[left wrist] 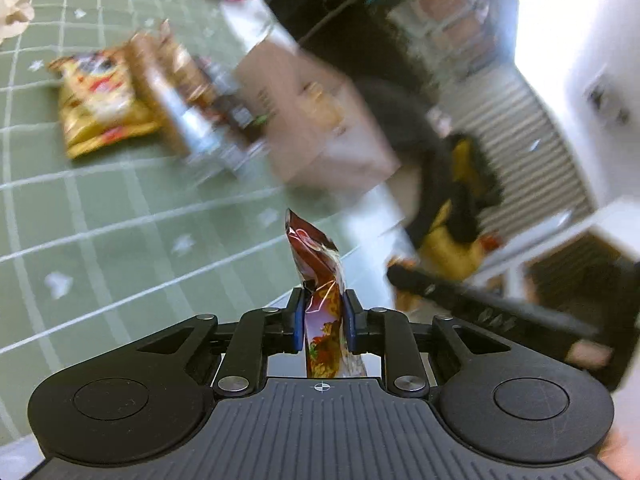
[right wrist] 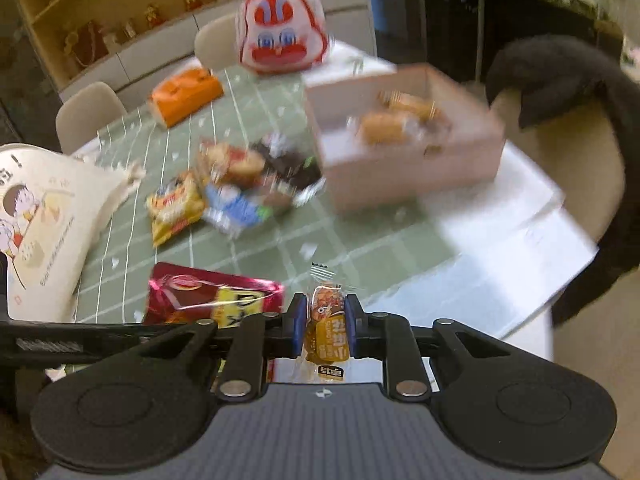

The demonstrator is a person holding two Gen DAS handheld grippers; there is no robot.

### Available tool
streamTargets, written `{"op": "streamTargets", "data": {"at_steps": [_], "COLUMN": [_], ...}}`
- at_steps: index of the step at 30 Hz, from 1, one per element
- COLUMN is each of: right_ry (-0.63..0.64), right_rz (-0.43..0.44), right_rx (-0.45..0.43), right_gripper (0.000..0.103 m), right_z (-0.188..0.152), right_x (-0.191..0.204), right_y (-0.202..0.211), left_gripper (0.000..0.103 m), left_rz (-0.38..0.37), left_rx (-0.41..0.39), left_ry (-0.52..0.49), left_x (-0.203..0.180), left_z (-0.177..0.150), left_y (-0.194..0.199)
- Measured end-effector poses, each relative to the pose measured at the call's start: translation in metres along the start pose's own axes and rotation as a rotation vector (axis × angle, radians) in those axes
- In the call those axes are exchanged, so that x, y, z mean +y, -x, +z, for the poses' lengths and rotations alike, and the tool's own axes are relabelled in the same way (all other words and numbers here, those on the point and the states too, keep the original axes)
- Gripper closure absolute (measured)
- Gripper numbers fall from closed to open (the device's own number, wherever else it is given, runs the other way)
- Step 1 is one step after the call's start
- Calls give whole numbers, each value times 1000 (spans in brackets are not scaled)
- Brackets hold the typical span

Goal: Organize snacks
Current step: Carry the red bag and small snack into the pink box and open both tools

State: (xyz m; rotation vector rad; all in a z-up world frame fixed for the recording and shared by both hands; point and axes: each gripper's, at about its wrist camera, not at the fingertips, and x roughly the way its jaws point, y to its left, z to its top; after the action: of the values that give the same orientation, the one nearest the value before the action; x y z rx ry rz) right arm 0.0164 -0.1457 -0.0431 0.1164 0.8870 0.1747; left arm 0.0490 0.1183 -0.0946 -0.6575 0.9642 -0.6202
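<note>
My left gripper [left wrist: 323, 312] is shut on a dark red snack packet [left wrist: 318, 276], held above the green checked tablecloth [left wrist: 100, 220]; that packet also shows in the right wrist view [right wrist: 208, 300]. My right gripper [right wrist: 325, 312] is shut on a small yellow-orange wrapped snack [right wrist: 326, 328]. A pink open box [right wrist: 404, 148] with a few wrapped snacks inside stands ahead at the table's right; it also shows in the left wrist view [left wrist: 320, 120]. A pile of loose snack packets [right wrist: 240, 184] lies left of the box, with a yellow bag [left wrist: 96, 100] beside it.
A red and white cartoon bag [right wrist: 280, 28] and an orange box [right wrist: 186, 94] stand at the far side. A cream cartoon tote bag [right wrist: 40, 220] lies at the left. White paper [right wrist: 500, 248] covers the table's right edge, beside a chair draped in black cloth [right wrist: 568, 92].
</note>
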Motion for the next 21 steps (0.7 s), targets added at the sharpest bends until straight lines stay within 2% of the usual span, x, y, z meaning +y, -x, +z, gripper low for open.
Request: {"op": "streamTargets", "data": {"at_steps": [2,6,8,10,12,14,16,19,21], "right_ry": [35,102,120,142,156,167,185,200,200], "right_rz": [17,28,46,55,63,71,92,139,178], "right_rx": [-32,-145,-215,-286,-327,-342,-344,-309,-269], "right_gripper": [83,83,83,83,83,83,83,83,83], "right_z": [18,70,101,126,144,155,161,166,171], "right_x": [-15,-48,-69,-90,-110,-128,-144,-164,-174], "right_y": [12,42,60,71,73,69,62,44,22], "left_gripper": [80,80,80,79,79,79,80,79,79], "left_rz": [-52,-46,-19,51,121,202,251,300,303], "left_rx": [-73,-228,-285,-326,-328,-284,-240,-256,-265], "left_ry": [8,-80,-149,-197,-189,-160,-113,-54,-34], "left_x": [-23,-85,-116,-138,-145,-143,-131,-122,-123], "left_z": [22,82,114,144,163,179,183,169,156], "left_y": [8,8,-5,-32,-65,-106,-131,-138,-127]}}
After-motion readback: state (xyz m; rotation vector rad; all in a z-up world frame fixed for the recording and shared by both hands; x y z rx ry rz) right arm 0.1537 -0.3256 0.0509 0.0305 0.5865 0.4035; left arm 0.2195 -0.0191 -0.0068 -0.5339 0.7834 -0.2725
